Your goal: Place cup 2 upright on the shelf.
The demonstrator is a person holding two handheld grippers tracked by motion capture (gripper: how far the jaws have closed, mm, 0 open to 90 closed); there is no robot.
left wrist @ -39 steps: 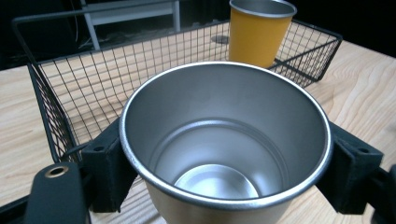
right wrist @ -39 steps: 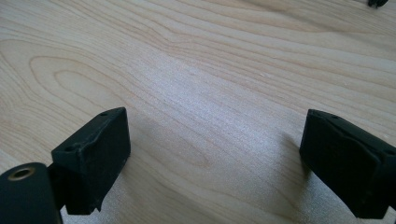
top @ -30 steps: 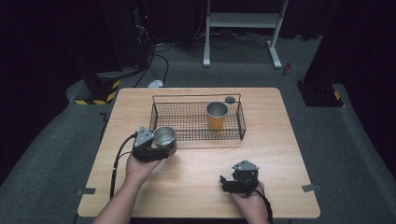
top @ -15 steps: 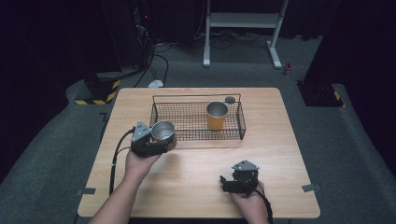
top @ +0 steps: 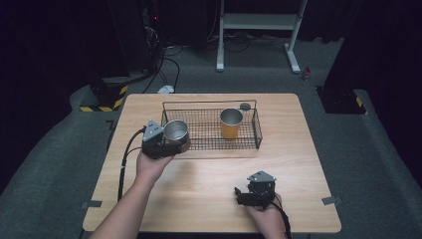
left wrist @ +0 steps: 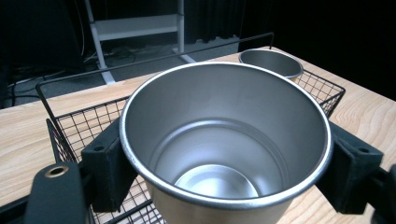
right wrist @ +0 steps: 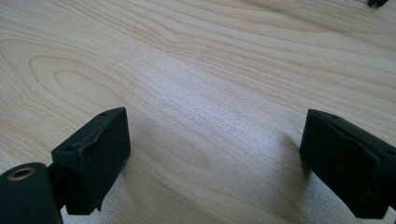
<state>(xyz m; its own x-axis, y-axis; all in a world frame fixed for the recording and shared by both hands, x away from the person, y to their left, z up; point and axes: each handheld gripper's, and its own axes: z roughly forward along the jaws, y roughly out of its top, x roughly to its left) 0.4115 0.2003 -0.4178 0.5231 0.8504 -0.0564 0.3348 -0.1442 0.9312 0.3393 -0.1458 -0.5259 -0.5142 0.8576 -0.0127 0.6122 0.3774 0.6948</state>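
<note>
Gripping a steel cup [top: 175,133] between its closed jaws at the wire basket's [top: 258,130] left end, the left gripper [top: 160,141] is nearing placement beside the orange cup [top: 231,123] already inside, while the right gripper [top: 247,195] is resting open and empty on the table [top: 199,184].

From my seat, grey carpet floor [top: 59,164] surrounds the wooden table [top: 209,174]. At twelve o'clock stands a white metal frame [top: 259,22]; at ten o'clock, hazard-striped tape [top: 107,97]. The room's dark.

Bare forearms, no sleeves. Black left tongs [top: 171,144] and right tongs [top: 241,194], each topped by a grey three-cornered plate, trailing black cable; blocky pads [right wrist: 95,149], small screw holes.
</note>
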